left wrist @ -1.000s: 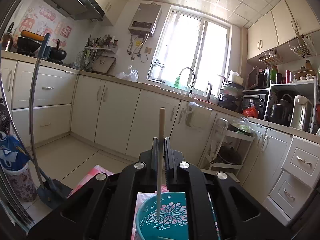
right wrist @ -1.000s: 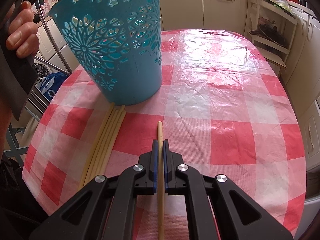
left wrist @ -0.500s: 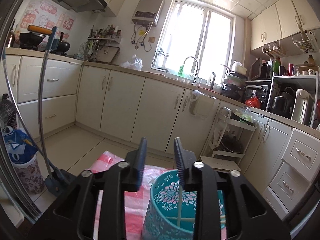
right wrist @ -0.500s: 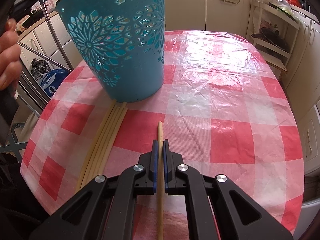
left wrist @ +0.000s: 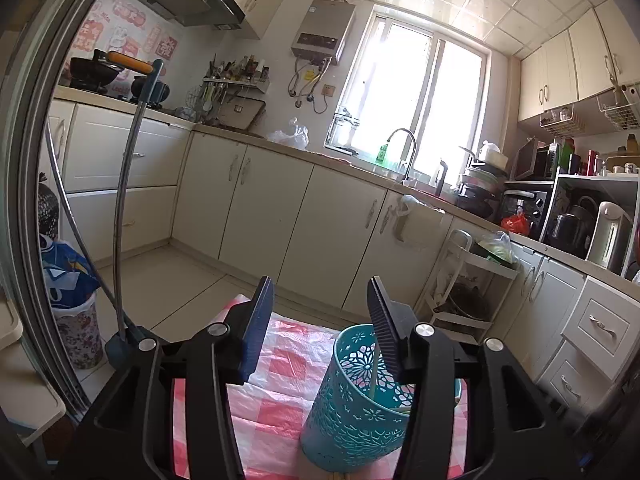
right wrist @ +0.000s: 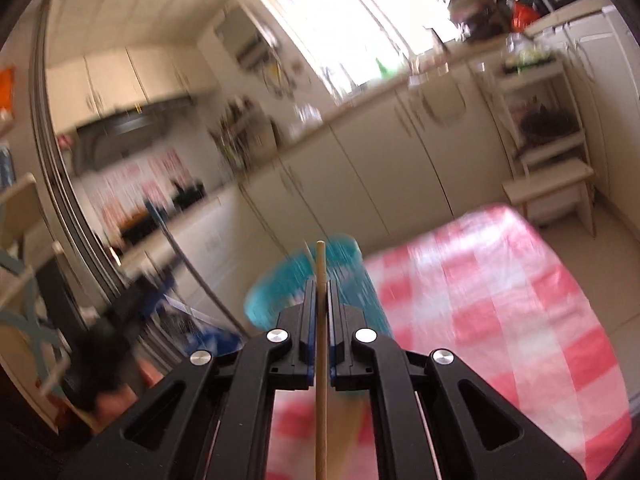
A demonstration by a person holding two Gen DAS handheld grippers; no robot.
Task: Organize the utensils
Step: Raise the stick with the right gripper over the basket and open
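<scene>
While both wrist views run, I log the following items.

Left gripper (left wrist: pixel 320 314): jaws spread wide, nothing between them. I see the blue pads (left wrist: pixel 258 326) facing each other across open air.

Teal basket (left wrist: pixel 360 404): a perforated holder with a flower cut-out pattern, standing upright on the checked tablecloth (left wrist: pixel 280 408), just below and ahead of the left gripper's right-hand jaw, which overlaps its rim. Inside I see one pale chopstick in the basket (left wrist: pixel 373 376), leaning against the wall, with what looks like another stick lying low by the bottom.

Right gripper (right wrist: pixel 320 296): jaws pressed together on a held chopstick (right wrist: pixel 321 360). It runs straight along the gap between the jaws and its tip pokes out a little past them. This view is heavily motion-blurred. Beyond the jaw tips the teal basket (right wrist: pixel 280 292) shows as a smear, directly ahead and slightly left of the stick's tip. The tablecloth (right wrist: pixel 500 300), red-and-white check, spreads to the right of the jaws.

Writing and labels: I note pink and red character stickers (left wrist: pixel 128 38) on the wall, far up-left of the left jaws; I cannot read them. The water heater (left wrist: pixel 323 32) by the window carries a panel whose marks are too small to read. A green bottle (left wrist: pixel 382 155) stands at the sink tap, label illegible. I find no brand name readable anywhere.
</scene>
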